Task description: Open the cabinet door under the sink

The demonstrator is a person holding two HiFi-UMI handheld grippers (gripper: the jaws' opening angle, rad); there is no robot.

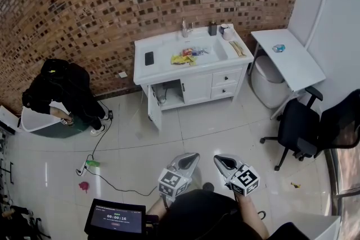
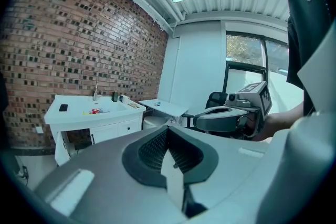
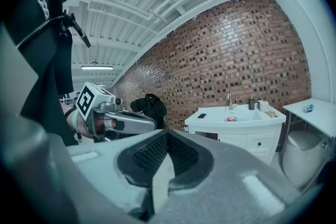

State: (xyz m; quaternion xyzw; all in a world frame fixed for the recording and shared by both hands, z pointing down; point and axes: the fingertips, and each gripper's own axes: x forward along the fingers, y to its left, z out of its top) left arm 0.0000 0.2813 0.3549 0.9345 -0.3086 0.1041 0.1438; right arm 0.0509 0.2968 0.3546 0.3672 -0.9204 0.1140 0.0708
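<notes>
The white sink cabinet stands against the brick wall, far across the floor from both grippers. Its left door hangs swung out, baring a dark compartment; the middle door is closed, with two drawers to its right. My left gripper and right gripper are held side by side low in the head view, both shut on nothing. The cabinet shows small at the left beyond the left gripper. It shows at the right beyond the right gripper.
A person in black crouches by a bin at the left wall. A cable and power strip lie on the floor. A black office chair, a white table and a white bin stand at the right. A screen sits bottom left.
</notes>
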